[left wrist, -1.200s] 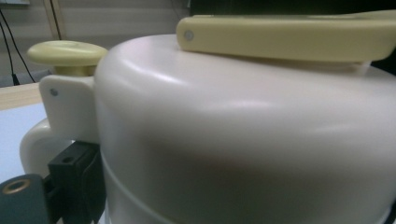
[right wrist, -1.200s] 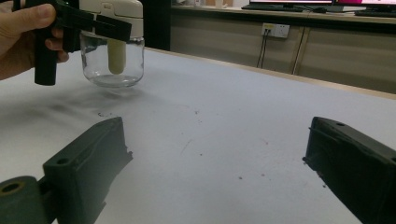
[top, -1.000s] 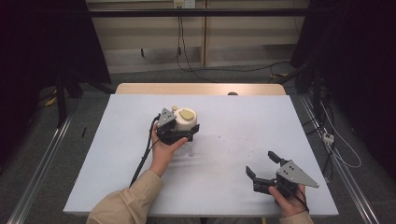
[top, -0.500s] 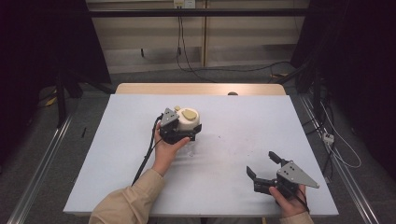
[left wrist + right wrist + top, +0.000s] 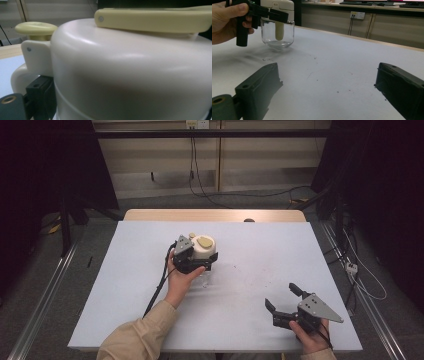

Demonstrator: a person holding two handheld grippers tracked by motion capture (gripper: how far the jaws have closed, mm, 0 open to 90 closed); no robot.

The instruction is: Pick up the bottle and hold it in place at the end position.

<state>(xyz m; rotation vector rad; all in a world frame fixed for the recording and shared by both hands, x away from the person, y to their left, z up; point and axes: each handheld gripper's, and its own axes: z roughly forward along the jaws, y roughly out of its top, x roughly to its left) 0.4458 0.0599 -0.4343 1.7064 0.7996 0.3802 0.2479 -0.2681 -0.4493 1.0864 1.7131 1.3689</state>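
A clear glass jar with a cream-white domed top stands left of the table's middle. The top carries a pale yellow lever and a yellow knob; a pale stem hangs inside the glass. My left gripper is shut on that white top, a jaw on either side, with one black jaw pressed against it in the left gripper view. My right gripper rests open near the front right, its jaws wide apart over bare table.
The pale table has a wooden strip along its far edge with a small dark object on it. Faint dark specks mark the surface between the grippers. Cables run over the floor behind and to the right.
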